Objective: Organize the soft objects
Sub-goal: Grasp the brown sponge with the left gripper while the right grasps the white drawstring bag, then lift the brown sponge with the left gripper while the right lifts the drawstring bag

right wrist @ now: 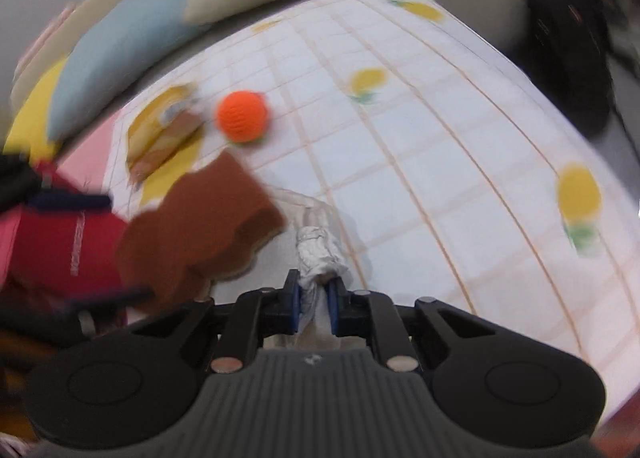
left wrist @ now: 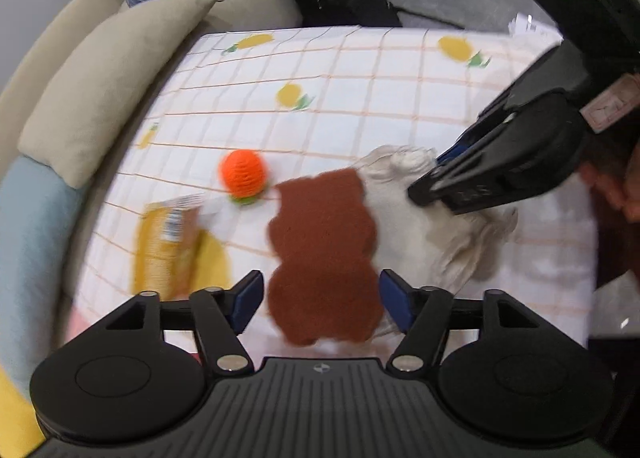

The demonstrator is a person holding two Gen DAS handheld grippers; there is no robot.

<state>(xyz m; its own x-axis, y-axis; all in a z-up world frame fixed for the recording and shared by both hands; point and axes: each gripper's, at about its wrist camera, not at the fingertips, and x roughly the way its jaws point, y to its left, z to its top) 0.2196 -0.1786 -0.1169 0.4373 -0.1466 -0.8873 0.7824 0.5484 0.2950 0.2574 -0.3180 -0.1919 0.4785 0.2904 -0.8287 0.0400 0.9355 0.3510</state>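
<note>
Jaws of the left gripper (left wrist: 322, 298) stand wide apart, with the lower part of a brown bear-shaped pad (left wrist: 324, 246) lying between the blue pads (left wrist: 394, 298); neither pad presses on it. The bear pad rests on a checked cloth (left wrist: 360, 89) printed with yellow fruit, and its right edge overlaps a crumpled cream bag (left wrist: 432, 217). Just right of the bear, the right gripper (left wrist: 424, 189) comes down onto that bag; in its own view the right gripper (right wrist: 314, 298) is nearly closed, its pads pinching a bunched fold of the bag (right wrist: 318, 254). An orange ball (left wrist: 243, 173) sits on the cloth just up and left of the bear, apart from both grippers. A yellow packet (left wrist: 172, 246) lies left of the bear, near the left finger. Beige cushions (left wrist: 100, 97) border the cloth's far-left edge.
</note>
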